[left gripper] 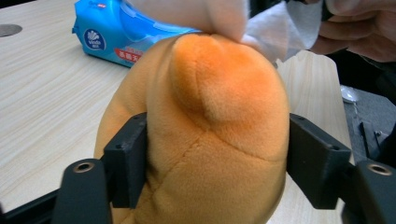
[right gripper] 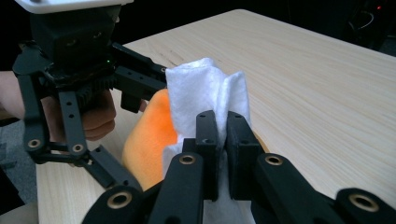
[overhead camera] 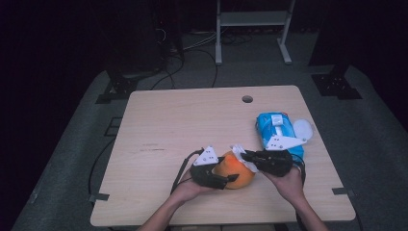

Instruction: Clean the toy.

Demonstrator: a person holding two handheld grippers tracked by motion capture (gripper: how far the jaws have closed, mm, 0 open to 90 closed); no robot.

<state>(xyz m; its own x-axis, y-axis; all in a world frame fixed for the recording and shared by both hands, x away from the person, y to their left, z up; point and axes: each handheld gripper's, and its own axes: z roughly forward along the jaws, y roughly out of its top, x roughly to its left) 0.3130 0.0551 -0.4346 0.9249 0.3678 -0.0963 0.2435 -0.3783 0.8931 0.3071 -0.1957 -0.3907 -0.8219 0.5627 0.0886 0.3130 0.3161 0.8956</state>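
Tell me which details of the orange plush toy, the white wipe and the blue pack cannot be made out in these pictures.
- Orange plush toy: its shape and face are hidden in the left gripper view; the left tool clamps its sides and the bottom edge cuts it off.
- White wipe: its lower part is hidden behind the right tool in the right gripper view.
- Blue pack: its print is too small in the high view.

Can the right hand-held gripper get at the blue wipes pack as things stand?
Probably not yet: the right hand-held gripper is shut on a white wipe, though the wipes pack lies unobstructed beside it.
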